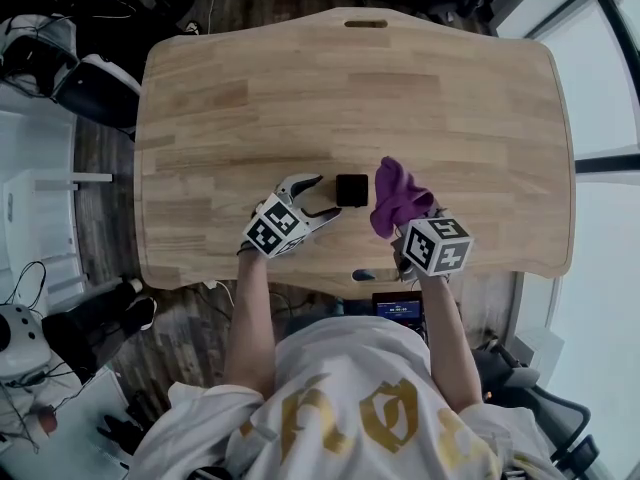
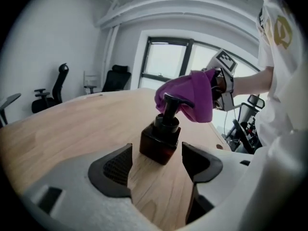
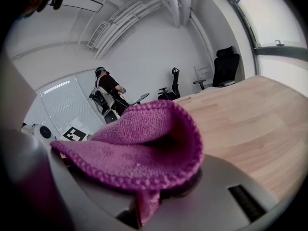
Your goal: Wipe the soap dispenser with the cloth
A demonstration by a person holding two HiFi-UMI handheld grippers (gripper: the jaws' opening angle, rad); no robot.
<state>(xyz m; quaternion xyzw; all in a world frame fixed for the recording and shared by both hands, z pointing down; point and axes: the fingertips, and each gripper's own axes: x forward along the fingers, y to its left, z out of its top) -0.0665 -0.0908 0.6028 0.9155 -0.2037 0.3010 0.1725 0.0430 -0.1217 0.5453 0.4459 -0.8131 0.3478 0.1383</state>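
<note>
Pale wooden table [image 1: 300, 88] bears a dark square soap dispenser [image 2: 161, 138]; left gripper [image 2: 156, 165] gapes wide before it, right gripper [image 3: 154, 196] pinches purple knitted cloth [image 1: 398, 196]; wiping it unsteadied could topple it.

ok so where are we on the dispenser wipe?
Done: the cloth is picked up and pinched in the right gripper.
In hand: the cloth is held right beside the soap dispenser, at its pump; whether they touch is unclear. The left gripper is open, its jaws just short of the dispenser's base and not gripping it.
Left: the wiping itself, as far as these views show.
</note>
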